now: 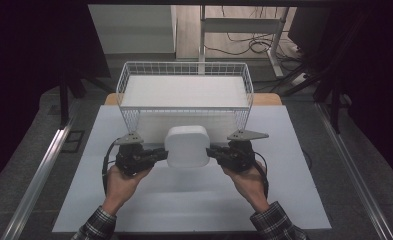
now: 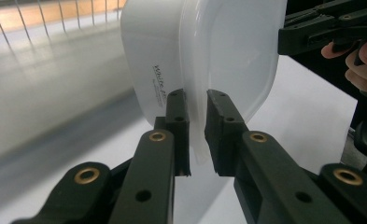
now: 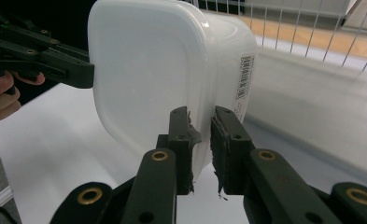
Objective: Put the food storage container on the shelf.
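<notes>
White plastic, the lidded container (image 1: 186,146) hung above the table (image 1: 284,150) before the wire basket (image 1: 184,70), its rim pinched by left gripper (image 1: 160,154) and right gripper (image 1: 212,152); level, matched lifting looked wisest.

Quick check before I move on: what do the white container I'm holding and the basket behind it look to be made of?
The container looks like milky, semi-translucent plastic with a smooth, slightly glossy finish: light glows through its lid rim, and it carries a printed barcode label. The basket appears to be thin metal wire coated white, judging by its open grid of fine rods; the coating type can't be told.
</notes>
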A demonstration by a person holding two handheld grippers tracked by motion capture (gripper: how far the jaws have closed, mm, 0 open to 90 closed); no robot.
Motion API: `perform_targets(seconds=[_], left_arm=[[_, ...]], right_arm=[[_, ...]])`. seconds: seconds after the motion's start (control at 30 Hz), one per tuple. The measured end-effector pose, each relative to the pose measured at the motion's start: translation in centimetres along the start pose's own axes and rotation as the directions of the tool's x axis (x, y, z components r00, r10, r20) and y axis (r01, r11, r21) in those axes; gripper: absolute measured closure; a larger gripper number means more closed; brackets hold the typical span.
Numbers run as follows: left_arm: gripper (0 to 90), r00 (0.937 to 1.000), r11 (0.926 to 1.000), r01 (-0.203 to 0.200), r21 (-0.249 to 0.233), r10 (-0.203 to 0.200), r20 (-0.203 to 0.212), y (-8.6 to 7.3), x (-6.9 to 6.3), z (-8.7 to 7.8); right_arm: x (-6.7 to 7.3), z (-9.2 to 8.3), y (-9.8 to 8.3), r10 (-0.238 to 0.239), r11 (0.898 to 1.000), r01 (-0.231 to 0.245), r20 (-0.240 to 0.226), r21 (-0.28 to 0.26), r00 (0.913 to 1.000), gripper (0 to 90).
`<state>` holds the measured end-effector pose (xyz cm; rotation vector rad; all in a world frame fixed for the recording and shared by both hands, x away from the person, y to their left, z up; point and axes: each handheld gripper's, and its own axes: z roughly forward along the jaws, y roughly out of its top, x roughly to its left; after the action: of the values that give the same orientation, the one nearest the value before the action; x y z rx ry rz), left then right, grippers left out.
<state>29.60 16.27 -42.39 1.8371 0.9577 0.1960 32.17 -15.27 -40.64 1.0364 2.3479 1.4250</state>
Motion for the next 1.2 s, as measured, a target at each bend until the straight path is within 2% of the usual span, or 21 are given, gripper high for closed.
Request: perform_targets(seconds=[0.27, 0.33, 0.37, 0.73, 0.87, 0.9, 1.03, 1.2], left_arm=[[80.6, 0.9991, 0.9985, -0.035, -0.043, 0.034, -0.026, 3.6, 0.0, -1.8], [80.6, 0.9990, 0.9982, -0.037, -0.048, 0.036, -0.028, 4.0, 0.0, -2.0], [80.6, 0.9987, 0.9975, -0.040, -0.058, 0.039, -0.032, 4.8, 0.1, -2.4], [80.6, 0.9981, 0.9939, -0.046, -0.100, 0.041, -0.046, 9.3, 1.1, -3.9], [80.5, 0.9980, 0.9935, -0.043, -0.105, 0.038, -0.050, 10.6, 1.6, -4.0], [80.6, 0.9979, 0.9936, -0.042, -0.105, 0.036, -0.053, 11.4, 1.9, -3.9], [80.4, 0.9977, 0.9948, -0.035, -0.095, 0.030, -0.060, 12.6, 2.5, -3.3], [80.1, 0.9986, 0.9954, -0.002, -0.096, -0.003, -0.052, 13.5, 3.5, -2.4]], right_arm=[[0.1, -0.7, 3.7, -0.023, 0.998, 0.023, 0.000, -0.050, 0.9997, 78.2], [0.1, -0.9, 4.6, -0.026, 0.998, 0.026, -0.002, -0.061, 0.9997, 78.2], [0.1, -0.9, 5.0, -0.027, 0.998, 0.026, -0.003, -0.064, 0.9996, 78.2], [-0.3, -1.1, 9.9, -0.042, 0.993, 0.042, -0.002, -0.108, 0.9991, 78.2], [-0.8, -0.9, 11.5, -0.034, 0.993, 0.034, 0.000, -0.116, 0.9994, 78.1], [-1.0, -0.8, 11.9, -0.031, 0.993, 0.031, 0.001, -0.118, 0.9995, 78.1], [-1.8, -0.4, 13.0, -0.015, 0.993, 0.016, 0.011, -0.114, 0.9998, 78.0], [-3.1, 0.3, 13.9, 0.015, 0.994, -0.014, 0.009, -0.104, 0.9998, 77.8]])
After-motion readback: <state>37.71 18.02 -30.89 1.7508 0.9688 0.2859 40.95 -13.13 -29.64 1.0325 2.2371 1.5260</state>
